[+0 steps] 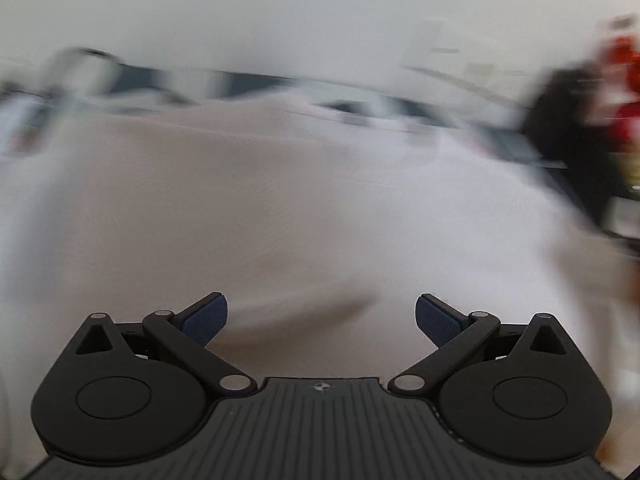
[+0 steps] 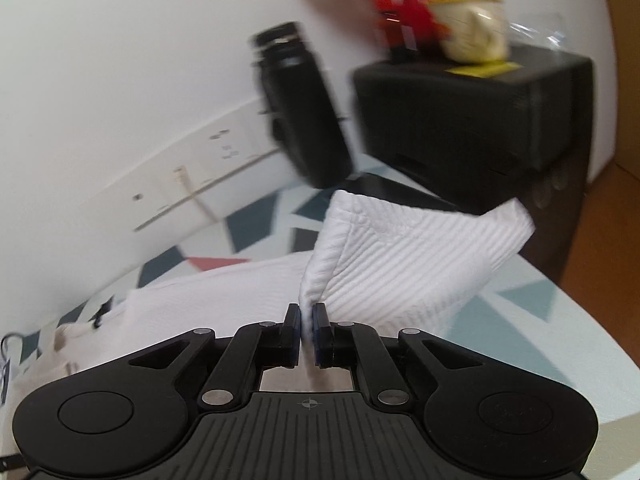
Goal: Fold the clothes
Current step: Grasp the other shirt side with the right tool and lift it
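A white ribbed garment [image 2: 384, 256] lies on a table with a patterned cloth [image 2: 520, 304]. My right gripper [image 2: 307, 322] is shut on an edge of the garment and holds that part lifted, with its hem standing up in front of the fingers. In the blurred left wrist view the white garment [image 1: 280, 208] fills most of the frame. My left gripper [image 1: 322, 314] is open wide and empty just above it.
A black bottle [image 2: 300, 108] and a black box [image 2: 472, 120] stand at the back of the table by the white wall. A cream mug [image 2: 472, 28] and red decoration [image 2: 412, 8] sit on the box. The table's edge [image 2: 580, 320] curves at the right.
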Tool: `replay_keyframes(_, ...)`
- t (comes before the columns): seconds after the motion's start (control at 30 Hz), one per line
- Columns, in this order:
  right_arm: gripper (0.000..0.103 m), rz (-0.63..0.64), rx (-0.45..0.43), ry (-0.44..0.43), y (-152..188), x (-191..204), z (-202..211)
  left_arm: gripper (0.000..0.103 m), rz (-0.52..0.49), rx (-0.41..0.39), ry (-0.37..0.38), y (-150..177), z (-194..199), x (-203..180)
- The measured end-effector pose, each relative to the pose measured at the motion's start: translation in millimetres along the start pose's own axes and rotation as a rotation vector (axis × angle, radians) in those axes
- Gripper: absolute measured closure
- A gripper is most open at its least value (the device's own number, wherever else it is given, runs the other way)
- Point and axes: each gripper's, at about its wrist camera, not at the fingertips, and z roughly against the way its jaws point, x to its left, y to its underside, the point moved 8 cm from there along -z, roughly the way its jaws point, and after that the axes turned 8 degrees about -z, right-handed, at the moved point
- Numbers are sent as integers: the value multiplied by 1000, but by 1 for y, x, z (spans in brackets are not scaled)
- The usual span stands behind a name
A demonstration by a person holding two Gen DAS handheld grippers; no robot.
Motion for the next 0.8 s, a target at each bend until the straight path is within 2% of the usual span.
replay_keyframes(0.07,97,48,12,-22,9,23,1,1,-53,-29,80,-2,9,-11)
replay_keyframes(0.13,97,102,36,-47,23,48,3,1,-62,-49,44,-5,10,-3)
replay_keyframes(0.23,97,238,88,-84,57,85,2,1,-4,-15,-34,-3,-4,29)
replay_keyframes(0.33,97,374,154,-103,96,116,-4,1,-14,6,-89,3,-14,51)
replay_keyframes(0.47,97,494,253,-89,145,135,-13,1,-42,33,-120,13,-20,68)
replay_keyframes(0.57,97,525,303,-81,168,139,-8,1,-44,43,-129,18,-26,75)
replay_keyframes(0.7,96,570,353,-79,187,139,10,1,-69,35,-154,17,-31,79)
replay_keyframes(0.8,86,559,361,-68,186,137,19,1,-103,40,-176,15,-37,77)
